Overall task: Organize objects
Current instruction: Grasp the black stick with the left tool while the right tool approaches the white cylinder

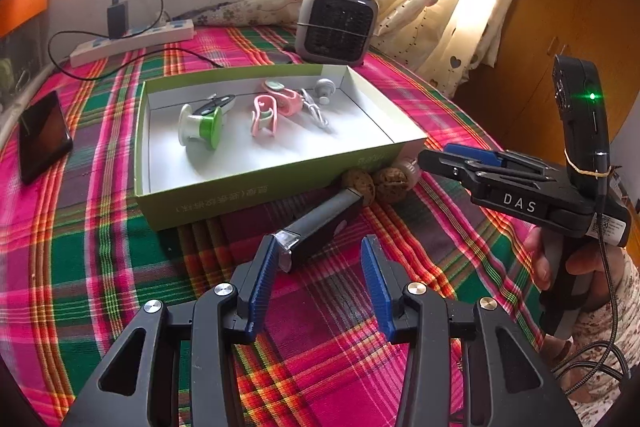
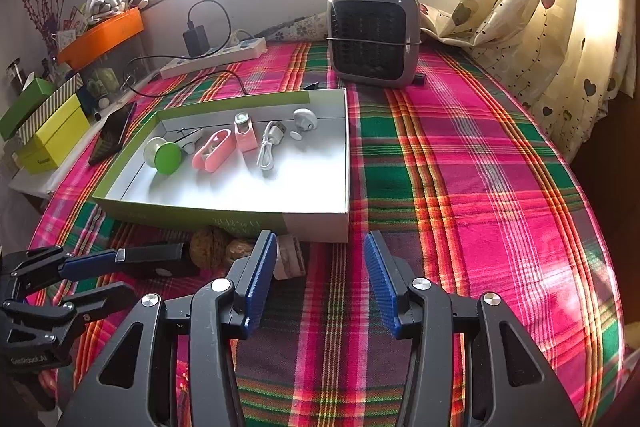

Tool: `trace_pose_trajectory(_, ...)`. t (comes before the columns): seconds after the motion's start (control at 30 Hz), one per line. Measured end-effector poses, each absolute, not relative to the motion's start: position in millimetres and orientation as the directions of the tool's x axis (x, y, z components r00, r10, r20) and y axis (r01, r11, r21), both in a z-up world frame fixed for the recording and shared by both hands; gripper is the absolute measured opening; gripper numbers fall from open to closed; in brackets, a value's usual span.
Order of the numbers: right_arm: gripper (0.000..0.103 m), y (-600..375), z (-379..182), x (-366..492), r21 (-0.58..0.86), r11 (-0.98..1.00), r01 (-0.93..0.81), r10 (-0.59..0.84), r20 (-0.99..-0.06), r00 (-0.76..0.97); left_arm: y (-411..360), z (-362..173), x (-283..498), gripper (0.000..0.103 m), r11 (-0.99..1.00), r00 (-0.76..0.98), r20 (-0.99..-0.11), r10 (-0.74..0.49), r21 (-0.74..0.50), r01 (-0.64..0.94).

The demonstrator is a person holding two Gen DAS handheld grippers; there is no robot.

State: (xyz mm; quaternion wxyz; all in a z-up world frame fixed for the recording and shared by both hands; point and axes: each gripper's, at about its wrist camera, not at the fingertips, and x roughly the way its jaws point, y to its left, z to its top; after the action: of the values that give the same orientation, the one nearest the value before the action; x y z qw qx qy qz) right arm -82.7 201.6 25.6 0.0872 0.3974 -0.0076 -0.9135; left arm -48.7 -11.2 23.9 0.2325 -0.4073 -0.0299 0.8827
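**Box half packed, three bits still outside**

The shallow green-and-white cardboard box (image 1: 256, 195) sits on the plaid-clothed counter (image 2: 460, 187) with about six small gadgets in it. Against its near wall lie two walnuts (image 1: 376, 185) and one dark rectangular razor-like gadget (image 1: 320, 227). Left tool (image 1: 322, 269) is apart, its left pad at the gadget's end; right tool (image 2: 320, 263) apart, empty. Only the right view shows the side shelf boxes (image 2: 52, 135).

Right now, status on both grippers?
Left gripper open, its left pad at the black bar's end. Right gripper open, empty. Walnuts against box.
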Motion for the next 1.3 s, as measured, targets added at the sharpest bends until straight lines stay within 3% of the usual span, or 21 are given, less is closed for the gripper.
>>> trace_pose_trajectory(0.13,0.047,204.8,23.5,-81.5,0.089,-0.986,0.144,-0.163,-0.73,-0.664,-15.0,29.7,-55.4,0.04,-0.89,-0.583,-0.684,0.438,-0.241,-0.387)
trace_pose_trajectory(0.83,0.047,201.7,21.5,-81.5,0.105,-0.981,0.166,-0.189,-0.734,-0.652,15.0,9.5,-80.1,0.041,-0.847,-0.483,-0.747,0.458,-0.2,-0.493)
trace_pose_trajectory(1.03,0.047,197.1,17.4,-84.0,0.112,-0.977,0.181,-0.203,-0.743,-0.638,13.2,5.8,-79.4,0.026,-0.867,-0.497,-0.76,0.419,-0.171,-0.468)
trace_pose_trajectory(1.3,0.047,191.8,17.5,-85.9,0.114,-0.973,0.203,-0.22,-0.739,-0.637,2.3,5.0,-77.9,0.024,-0.899,-0.531,-0.757,0.381,-0.169,-0.404)
